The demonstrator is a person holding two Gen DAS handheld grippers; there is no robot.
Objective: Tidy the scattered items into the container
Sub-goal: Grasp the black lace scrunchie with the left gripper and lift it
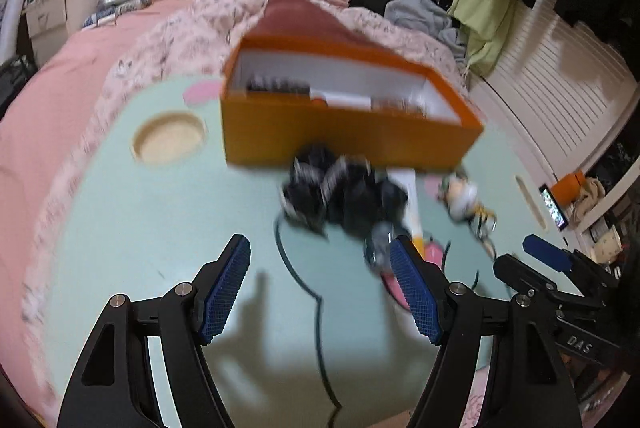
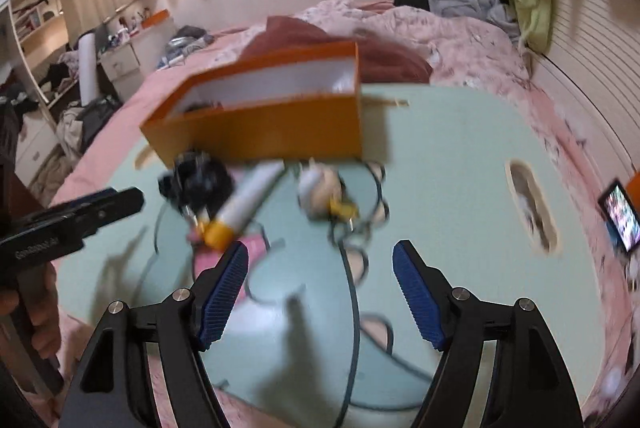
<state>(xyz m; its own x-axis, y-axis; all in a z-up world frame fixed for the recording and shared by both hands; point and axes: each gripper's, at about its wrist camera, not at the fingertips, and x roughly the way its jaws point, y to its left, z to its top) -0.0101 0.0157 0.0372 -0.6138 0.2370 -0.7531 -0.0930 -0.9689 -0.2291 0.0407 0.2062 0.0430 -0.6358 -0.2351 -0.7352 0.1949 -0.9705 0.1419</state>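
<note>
Three loose things lie in front of the orange box (image 1: 344, 143), which sits on the mint-green lap tray (image 1: 160, 228) atop the pink bed (image 1: 52, 95); work down from the biggest of them. The box is open-topped and some items already lie inside, though blur hides what they are.

The black scrunchie (image 1: 340, 195) is the bulkiest loose piece, touching the box's near wall. Your left gripper (image 1: 320, 284) hangs spread wide and empty just short of it, so it looks like your natural first grab. Come down over its middle, let both pads bracket the fabric, then close gently; soft cloth can slip if you pinch only an edge.

Next is the white tube with the orange cap (image 2: 244, 207), lying slanted just beside the scrunchie. Take it across its body, not the cap, to keep it from swivelling.

Smallest is the plush keychain (image 2: 320, 191), with its yellow clasp trailing toward you. Your right gripper (image 2: 320, 288) is also wide apart and empty, near it. Grip the plush body, since the ring may snag the tray's printed-line area only visually, not physically.
</note>
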